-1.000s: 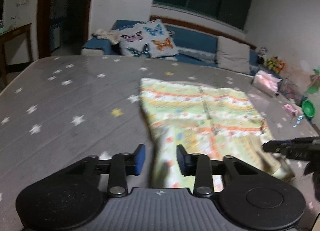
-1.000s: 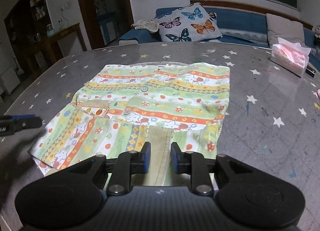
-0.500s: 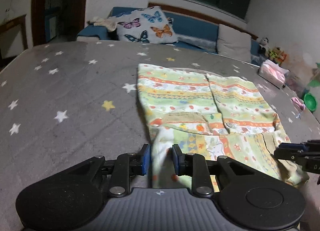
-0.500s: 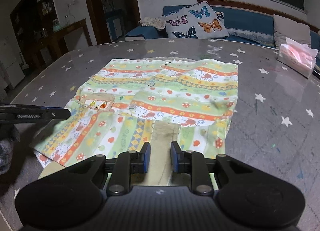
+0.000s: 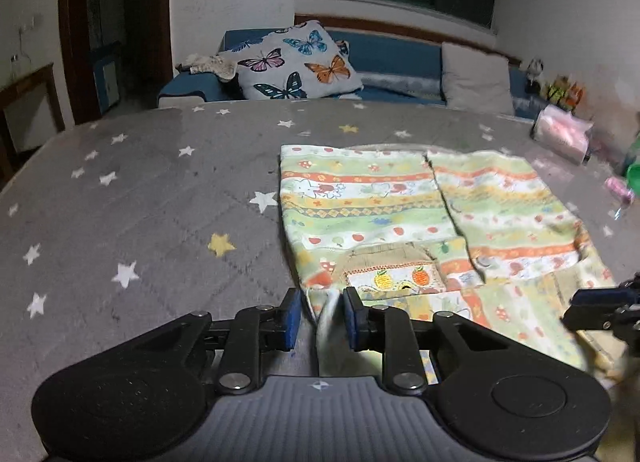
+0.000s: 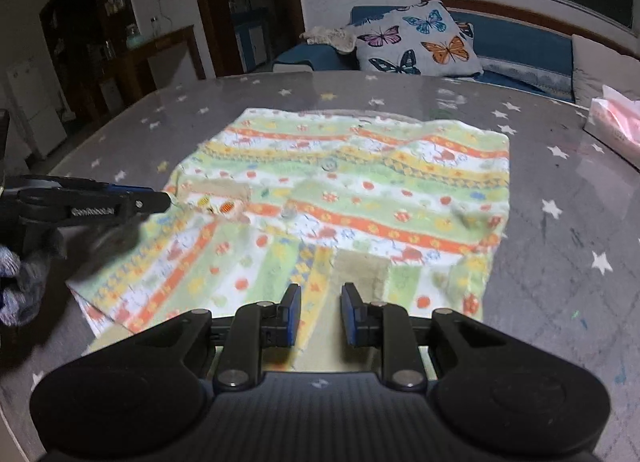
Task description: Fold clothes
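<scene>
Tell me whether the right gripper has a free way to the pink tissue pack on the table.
Probably yes. The right gripper sits over the near hem of the patterned shirt, and the pink tissue pack lies far right with only bare starred tablecloth between. It would be a long reach, though.

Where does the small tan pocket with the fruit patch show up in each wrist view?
Left wrist view: the tan pocket sits low and centre, just beyond the left claw.
Right wrist view: the tan pocket lies left of centre, near the tip of the left claw.
Shared landmark: the butterfly pillow.
</scene>
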A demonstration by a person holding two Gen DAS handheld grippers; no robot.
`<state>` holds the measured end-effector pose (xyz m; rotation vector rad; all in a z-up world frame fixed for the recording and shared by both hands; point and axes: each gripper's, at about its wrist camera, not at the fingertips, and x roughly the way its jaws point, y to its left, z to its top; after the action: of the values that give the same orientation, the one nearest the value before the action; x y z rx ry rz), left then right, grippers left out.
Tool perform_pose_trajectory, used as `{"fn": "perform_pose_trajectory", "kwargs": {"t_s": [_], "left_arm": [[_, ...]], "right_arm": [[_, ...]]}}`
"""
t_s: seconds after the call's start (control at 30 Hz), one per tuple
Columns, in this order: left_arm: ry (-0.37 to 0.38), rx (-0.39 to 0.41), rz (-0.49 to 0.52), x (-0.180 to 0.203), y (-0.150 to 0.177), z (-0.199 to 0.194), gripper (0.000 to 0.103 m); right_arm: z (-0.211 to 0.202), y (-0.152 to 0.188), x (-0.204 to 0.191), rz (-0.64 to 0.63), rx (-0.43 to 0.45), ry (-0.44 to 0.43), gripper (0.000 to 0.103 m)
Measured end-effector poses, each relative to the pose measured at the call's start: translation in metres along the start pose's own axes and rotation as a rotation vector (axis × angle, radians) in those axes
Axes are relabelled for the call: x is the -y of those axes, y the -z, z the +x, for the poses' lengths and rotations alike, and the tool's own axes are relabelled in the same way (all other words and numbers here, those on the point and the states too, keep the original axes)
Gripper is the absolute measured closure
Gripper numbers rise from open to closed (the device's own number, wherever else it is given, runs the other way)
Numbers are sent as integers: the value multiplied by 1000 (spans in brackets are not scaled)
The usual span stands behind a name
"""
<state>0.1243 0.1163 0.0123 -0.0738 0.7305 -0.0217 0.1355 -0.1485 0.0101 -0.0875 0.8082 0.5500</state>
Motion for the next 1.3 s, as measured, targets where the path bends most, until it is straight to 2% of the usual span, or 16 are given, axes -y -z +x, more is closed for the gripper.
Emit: {"fn": "perform_pose_trajectory", "kwargs": {"t_s": [0.17,0.3,0.43,0.57,0.77,0.8,0.83,0.9,1.1,1.17,1.2,1.27,1.3], "left_arm": [[44,35,49,7,7,-29,77],[91,25,136,22,24,-43,77],[76,11,209,30,41,-51,75],[80,32,289,34,52,-68,63],[109,35,477,52,80,-89,52],[122,36,513,58,86,-90,52],[131,38,547,64,92,-90,52],[134,63,607,77,101,-89,52],[190,148,671,104,104,-85,51],[206,170,669,108,100,-83,55],[218,177,658,109,97,-82,59],[250,180,604,106,88,-79,77],[265,178,569,103,83,-78,81]], "right_arm": [[-12,7,-2,-28,-7,-3,82],[-21,19,-8,-67,-38,-12,81],[-30,28,-13,-99,-28,2,82],[-31,31,-14,-115,-38,1,81],[-41,32,-13,-117,-29,-9,80],[-43,33,-13,-124,-28,-6,76],[-45,34,-13,-131,-28,-2,68],[-50,36,-13,-148,-29,6,61],[-63,47,-12,-215,-45,32,56],[-66,50,-12,-237,-48,34,55],[-68,51,-12,-246,-50,34,50],[-73,55,-14,-284,-48,30,44],[-74,57,-15,-304,-48,28,44]]}}
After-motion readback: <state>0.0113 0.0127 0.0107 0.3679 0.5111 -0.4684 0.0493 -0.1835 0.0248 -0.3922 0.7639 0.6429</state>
